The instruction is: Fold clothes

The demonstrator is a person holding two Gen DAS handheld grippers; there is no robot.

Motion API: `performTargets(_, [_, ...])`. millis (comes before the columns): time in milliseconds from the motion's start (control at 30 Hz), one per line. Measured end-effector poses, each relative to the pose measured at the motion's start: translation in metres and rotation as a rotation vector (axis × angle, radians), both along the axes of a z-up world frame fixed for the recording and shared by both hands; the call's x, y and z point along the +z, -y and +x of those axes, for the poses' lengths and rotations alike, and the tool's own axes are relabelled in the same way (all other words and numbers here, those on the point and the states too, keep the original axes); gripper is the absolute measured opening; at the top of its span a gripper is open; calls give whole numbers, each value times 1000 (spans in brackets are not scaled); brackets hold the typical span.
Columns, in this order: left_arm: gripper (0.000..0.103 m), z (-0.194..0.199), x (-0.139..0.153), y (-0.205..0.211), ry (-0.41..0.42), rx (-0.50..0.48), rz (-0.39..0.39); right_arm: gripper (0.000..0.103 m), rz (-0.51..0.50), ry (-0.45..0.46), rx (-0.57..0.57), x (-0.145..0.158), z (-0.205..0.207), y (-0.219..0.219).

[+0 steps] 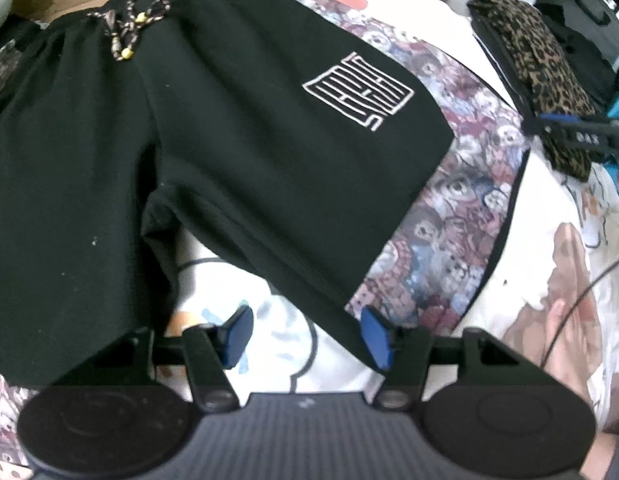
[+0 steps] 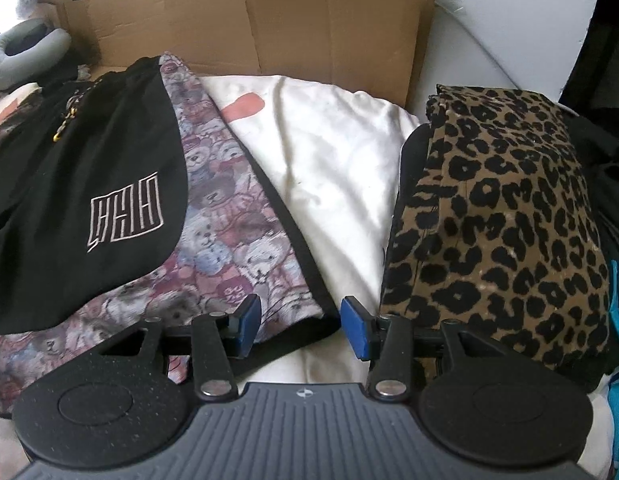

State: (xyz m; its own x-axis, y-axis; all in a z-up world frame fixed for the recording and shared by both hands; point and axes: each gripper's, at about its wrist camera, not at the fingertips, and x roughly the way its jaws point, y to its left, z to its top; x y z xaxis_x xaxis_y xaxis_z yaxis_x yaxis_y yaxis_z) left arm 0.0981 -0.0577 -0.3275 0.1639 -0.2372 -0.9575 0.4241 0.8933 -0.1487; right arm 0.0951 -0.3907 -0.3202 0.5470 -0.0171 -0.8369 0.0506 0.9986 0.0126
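Black shorts point(image 1: 213, 132) with a white square logo point(image 1: 359, 90) and a beaded drawstring point(image 1: 129, 24) lie spread flat on a teddy-bear print cloth point(image 1: 449, 216). My left gripper point(image 1: 305, 336) is open, hovering just before the hem of the right leg, nothing between its blue pads. In the right wrist view the same shorts point(image 2: 81, 184) lie at the left. My right gripper point(image 2: 299, 324) is open over the black-trimmed corner of the bear cloth point(image 2: 229, 240), holding nothing.
A folded leopard-print garment point(image 2: 501, 216) sits on a dark pile at the right. White printed bedding point(image 2: 333, 160) lies underneath. A cardboard sheet point(image 2: 269, 20) stands behind, with a grey neck pillow point(image 2: 25, 56) at the far left. A thin black cable point(image 1: 569, 304) crosses the bedding.
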Motion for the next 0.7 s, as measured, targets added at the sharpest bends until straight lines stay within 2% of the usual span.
performTargets(200, [62,-1,-4,0,-15,1,1,43,4,-28,-21,-13,12,10])
performTargets(267, [62,-1,-5,0,-16,0,4,33,19,-44,-33,-19,15,15])
performTargets(300, [62,-1,-5,0,-13,-4,8,31,28,-47,-38,-21,16,18])
performTargets(367, [62,-1,-5,2,-9,-10,11,19,37,-47,-33,-22,15,19])
performTargets(467, [62,-1,-5,3,-16,-17,5,9,43,-42,-18,-22,12,20])
performTargets(700, [62,-6,-6,2,-42,-44,-20,5,36,-19,-40,-12,11,27])
